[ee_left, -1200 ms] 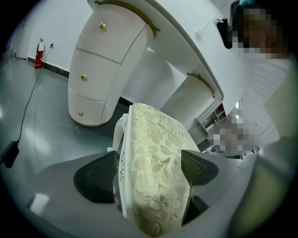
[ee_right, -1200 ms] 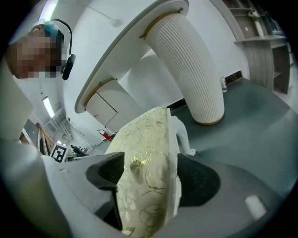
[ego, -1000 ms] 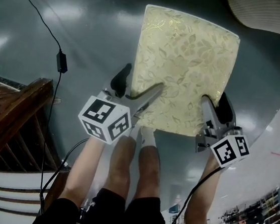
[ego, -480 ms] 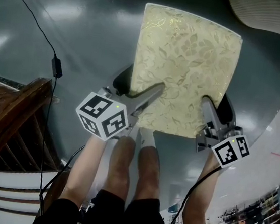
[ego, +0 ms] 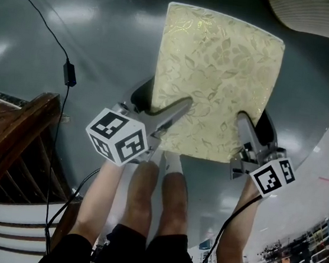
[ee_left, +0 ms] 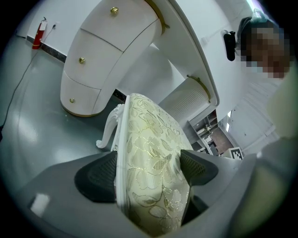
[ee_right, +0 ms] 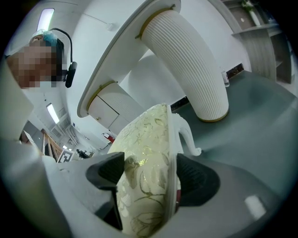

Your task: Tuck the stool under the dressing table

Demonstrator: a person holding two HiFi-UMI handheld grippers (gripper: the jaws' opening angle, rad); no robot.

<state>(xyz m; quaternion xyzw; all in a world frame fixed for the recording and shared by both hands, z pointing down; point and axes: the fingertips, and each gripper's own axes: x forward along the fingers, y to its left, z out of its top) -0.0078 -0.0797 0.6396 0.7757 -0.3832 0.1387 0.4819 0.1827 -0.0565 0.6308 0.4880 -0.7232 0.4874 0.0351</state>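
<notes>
The stool [ego: 218, 81] has a cream floral cushion and white curved legs, and stands on the grey floor in front of me. My left gripper [ego: 158, 106] is shut on its near-left corner, with the cushion [ee_left: 149, 158] squeezed between the black pads. My right gripper [ego: 254, 130] is shut on the near-right corner, one pad above the cushion [ee_right: 146, 153] and one below. The white dressing table lies ahead: its drawer pedestal [ee_left: 102, 60] is to the left, its ribbed pedestal [ee_right: 191, 60] to the right, and there is a gap between them.
A dark wooden piece of furniture [ego: 9, 138] stands close on my left. A black cable with an adapter [ego: 69, 74] runs over the floor beside it. The person's legs [ego: 156, 198] are just behind the stool. A white stool leg [ee_left: 109, 130] shows under the seat.
The left gripper has drifted slightly left and the stool's left edge has shifted with it. Both grippers remain clamped on the cushion.
</notes>
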